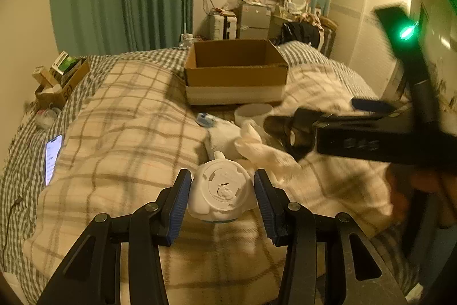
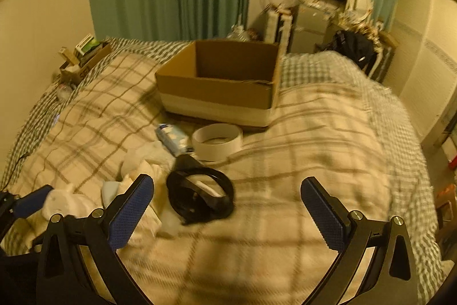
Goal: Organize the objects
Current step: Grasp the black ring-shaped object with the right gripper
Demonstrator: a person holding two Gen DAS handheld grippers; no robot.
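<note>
Along the left edge of the bed (image 1: 25, 133), a phone (image 1: 53, 159) is lying face-up on the checked sheet, and a small box of clutter (image 1: 61, 82) is sitting near the wall; the plaid blanket (image 1: 122, 116) between them and the centre is offering open room. The left claw (image 1: 222, 192) is pointing down at a slant toward the blanket, its blue pads (image 1: 180, 202) sitting against both sides of a white plastic toy (image 1: 221, 190), which is lying underside-up with its pointed end toward the cardboard box (image 1: 237, 76). That box is standing open-topped at the centre, with a white round tub (image 2: 217, 142) and a blue-and-white packet (image 2: 172, 139) just in front of it. A black ring-shaped device (image 2: 200, 196) is lying beside crumpled white cloth (image 2: 148, 159). The right claw (image 2: 228, 207) is hovering wide open and empty over the blanket, angled downward, with clear blanket stretching to the bed's right edge.
</note>
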